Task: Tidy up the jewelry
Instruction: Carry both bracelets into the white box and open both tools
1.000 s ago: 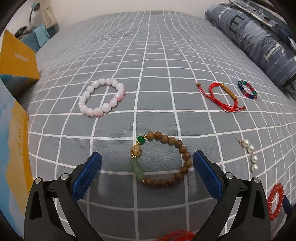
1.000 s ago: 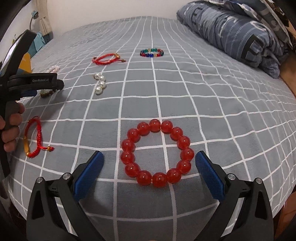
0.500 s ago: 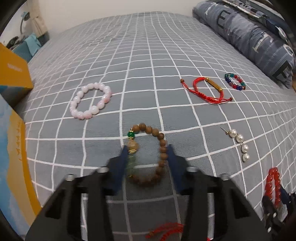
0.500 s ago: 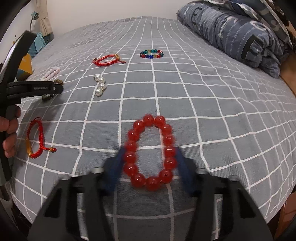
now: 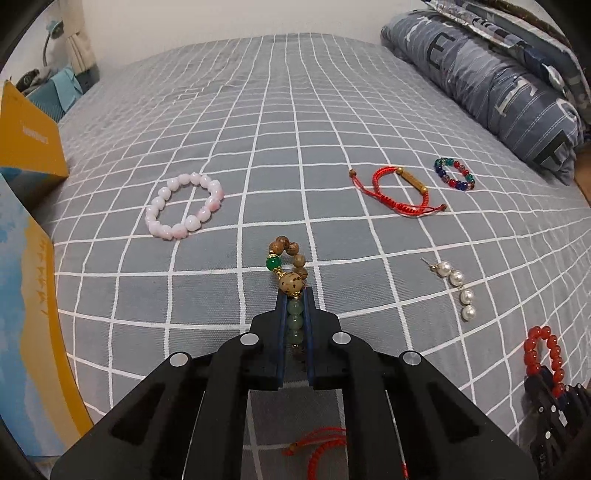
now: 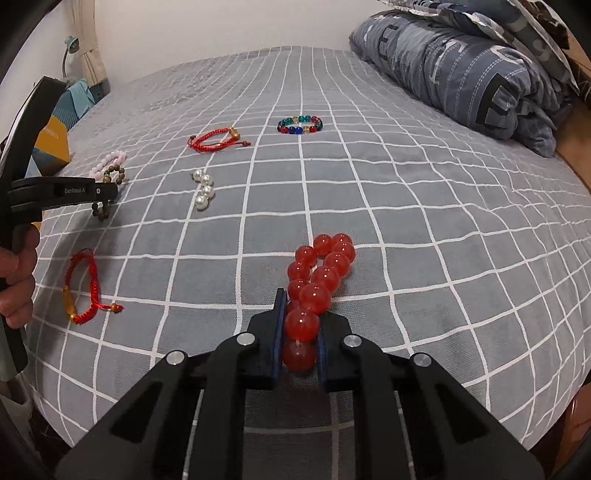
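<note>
Left gripper point(image 5: 295, 314) just closed, clamped on wooden bead bracelet point(image 5: 288, 273), squeezed flat, far loop past tips. Right gripper point(image 6: 300, 332) just closed, clamped on red bead bracelet point(image 6: 321, 273), same. Both near bed's point(image 5: 332, 110) near edge. Early stage: pink bracelet point(image 5: 184, 206), pearl earring point(image 5: 456, 288), red cords, multicolour bracelet point(image 5: 454, 173) unsorted on bed.

We see a bed point(image 5: 295, 122) spread with a grey sheet crossed by white grid lines, and a rolled blue-grey quilt point(image 5: 491, 85) with large printed letters lies along its right side. At the left edge stands a yellow and blue box point(image 5: 26, 147), with a larger yellow and blue box point(image 5: 29, 317) nearer us. Behind them we make out a pale curtain point(image 6: 94, 55) against the white wall point(image 6: 221, 26).
</note>
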A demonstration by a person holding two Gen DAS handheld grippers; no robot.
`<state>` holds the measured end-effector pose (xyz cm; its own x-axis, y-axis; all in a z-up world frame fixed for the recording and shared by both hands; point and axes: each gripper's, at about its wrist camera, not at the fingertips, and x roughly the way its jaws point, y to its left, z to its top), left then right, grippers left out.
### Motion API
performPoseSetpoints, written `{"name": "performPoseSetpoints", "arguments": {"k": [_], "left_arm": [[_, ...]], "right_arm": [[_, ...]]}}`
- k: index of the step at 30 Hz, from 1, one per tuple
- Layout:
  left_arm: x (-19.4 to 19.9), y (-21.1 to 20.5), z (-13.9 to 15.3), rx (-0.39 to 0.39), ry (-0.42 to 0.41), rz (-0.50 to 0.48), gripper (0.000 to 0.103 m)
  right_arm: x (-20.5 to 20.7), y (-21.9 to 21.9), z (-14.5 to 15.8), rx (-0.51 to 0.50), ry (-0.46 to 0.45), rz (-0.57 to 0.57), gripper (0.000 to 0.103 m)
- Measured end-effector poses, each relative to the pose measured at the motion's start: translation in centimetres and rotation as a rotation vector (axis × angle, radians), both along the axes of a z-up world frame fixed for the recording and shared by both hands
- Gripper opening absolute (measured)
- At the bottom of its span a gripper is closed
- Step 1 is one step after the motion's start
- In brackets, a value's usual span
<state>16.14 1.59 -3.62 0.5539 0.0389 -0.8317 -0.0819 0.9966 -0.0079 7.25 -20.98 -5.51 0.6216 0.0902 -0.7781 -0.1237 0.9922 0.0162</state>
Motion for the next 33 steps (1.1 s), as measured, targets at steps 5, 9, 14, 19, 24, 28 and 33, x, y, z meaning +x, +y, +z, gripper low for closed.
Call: {"name": "performPoseSetpoints", "arguments": {"k": [5, 9, 14, 19, 24, 28, 33], "left_arm": [[-0.4, 0.1, 0.7, -0.010, -0.018, 0.002, 0.007], [-0.9, 0.1, 1.4, -0.019, -0.033, -0.001, 0.007], [-1.7, -0.1, 2.4, -0.015, -0.058, -0.005, 0.007], [-2.5, 0.0, 3.3, -0.010, -0.074, -0.008, 0.007], [-3.0, 0.2, 4.0, -0.007, -0.083, -0.004, 0.007], [-3.6, 0.4, 4.5, -0.003, -0.091, -0.001, 0.007], [-4.6, 0.6, 5.4, 0.007, -0.102, -0.002, 0.007]], "right_arm": [[-0.3, 0.0, 0.6, 0.002, -0.026, -0.007, 0.013], [-0.6, 0.0, 1.2, 0.005, -0.047, -0.014, 0.013], [-0.7, 0.1, 1.8, 0.004, -0.064, -0.022, 0.013], [-0.7, 0.3, 2.1, -0.011, -0.061, -0.037, 0.013], [-1.0, 0.2, 2.2, -0.043, -0.039, -0.062, 0.013], [-1.2, -0.2, 2.5, -0.035, -0.038, -0.068, 0.013], [-1.5, -0.4, 2.9, -0.026, -0.054, -0.069, 0.013]]}}
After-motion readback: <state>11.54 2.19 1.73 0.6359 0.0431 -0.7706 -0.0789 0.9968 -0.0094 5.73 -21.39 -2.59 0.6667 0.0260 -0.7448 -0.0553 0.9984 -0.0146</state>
